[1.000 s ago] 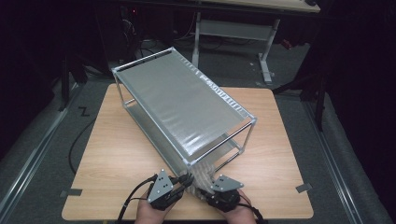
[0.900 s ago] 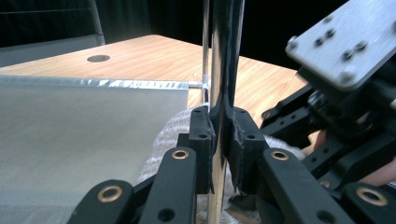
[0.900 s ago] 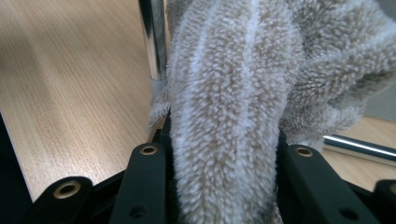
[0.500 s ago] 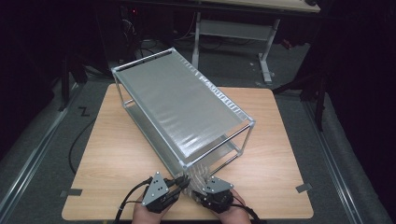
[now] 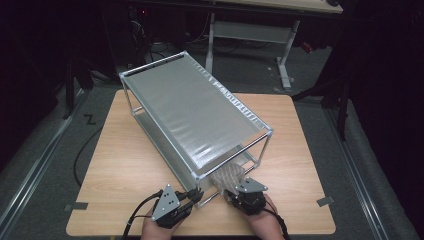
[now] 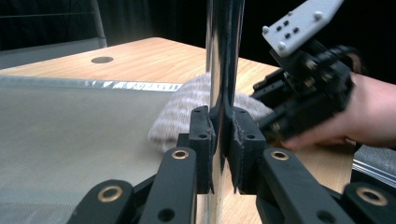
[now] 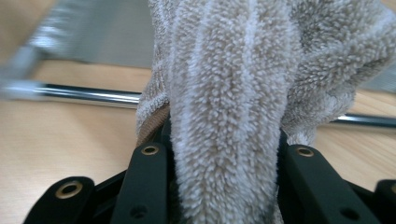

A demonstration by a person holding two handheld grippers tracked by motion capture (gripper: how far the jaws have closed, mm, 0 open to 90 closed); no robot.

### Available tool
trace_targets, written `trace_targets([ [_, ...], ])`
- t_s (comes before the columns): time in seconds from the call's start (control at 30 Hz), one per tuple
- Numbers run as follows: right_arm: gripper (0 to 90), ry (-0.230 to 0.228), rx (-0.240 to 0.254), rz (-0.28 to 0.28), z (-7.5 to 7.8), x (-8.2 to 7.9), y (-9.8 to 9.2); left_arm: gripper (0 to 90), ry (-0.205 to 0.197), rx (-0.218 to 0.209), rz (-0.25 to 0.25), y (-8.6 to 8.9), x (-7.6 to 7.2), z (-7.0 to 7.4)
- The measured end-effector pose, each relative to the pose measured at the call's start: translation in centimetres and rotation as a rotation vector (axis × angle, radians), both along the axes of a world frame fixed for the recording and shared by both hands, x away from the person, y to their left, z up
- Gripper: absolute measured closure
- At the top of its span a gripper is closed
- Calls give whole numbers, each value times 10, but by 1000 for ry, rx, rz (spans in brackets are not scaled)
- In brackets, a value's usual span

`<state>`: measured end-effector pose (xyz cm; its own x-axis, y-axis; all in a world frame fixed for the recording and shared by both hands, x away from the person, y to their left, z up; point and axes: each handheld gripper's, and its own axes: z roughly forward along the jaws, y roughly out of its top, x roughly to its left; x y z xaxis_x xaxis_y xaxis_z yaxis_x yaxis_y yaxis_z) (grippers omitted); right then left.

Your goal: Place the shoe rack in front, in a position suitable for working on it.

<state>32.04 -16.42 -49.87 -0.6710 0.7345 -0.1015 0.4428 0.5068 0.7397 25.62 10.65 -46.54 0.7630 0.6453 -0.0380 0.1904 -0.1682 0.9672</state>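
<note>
A chrome two-shelf rack [image 5: 190, 115] stands diagonally on the wooden table [image 5: 125, 165]. My left gripper [image 5: 196, 196] is shut on the rack's near corner post [image 6: 224, 56]; in the left gripper view both pads [image 6: 201, 135] press the chrome tube. My right gripper [image 5: 234, 192] is shut on a beige striped terry towel [image 5: 227, 176] at the rack's near open end, by the lower shelf [image 6: 70, 135]. In the right gripper view the towel [image 7: 224, 84] bulges up between the jaws of that gripper [image 7: 224, 140]. The right gripper [image 6: 303, 88] and its hand are beside the post.
The rack's lower chrome rail [image 7: 84, 93] runs across just beyond the towel. Bare table lies left and right of the rack [image 5: 295, 140]. The table's front edge is close under both hands. A desk frame [image 5: 250, 30] stands behind on the dark floor.
My right gripper has moved right and a little away from me with the towel, toward the rack's open end. The left gripper has stayed clamped on the post.
</note>
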Motion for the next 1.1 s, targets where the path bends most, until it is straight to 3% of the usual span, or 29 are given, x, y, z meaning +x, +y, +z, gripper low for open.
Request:
trace_targets([
  [0.2,649,15,12,-97,1,13,-23,803,0,-1,-3,0,0,0],
  [0.33,645,25,22,-199,2,25,-45,804,4,0,-1,0,0,0],
  [0.5,622,31,36,-229,1,29,-54,805,9,2,2,0,-1,1],
  [0.87,627,32,39,-160,-1,23,-42,804,13,-2,1,0,0,1],
  [1.03,628,35,33,-74,-1,11,-20,804,14,-1,0,0,0,1],
  [1.07,629,38,39,-25,-2,4,-8,803,12,-1,0,0,0,1],
  [1.1,629,38,39,-25,-2,4,-8,803,12,-1,0,0,0,1],
])
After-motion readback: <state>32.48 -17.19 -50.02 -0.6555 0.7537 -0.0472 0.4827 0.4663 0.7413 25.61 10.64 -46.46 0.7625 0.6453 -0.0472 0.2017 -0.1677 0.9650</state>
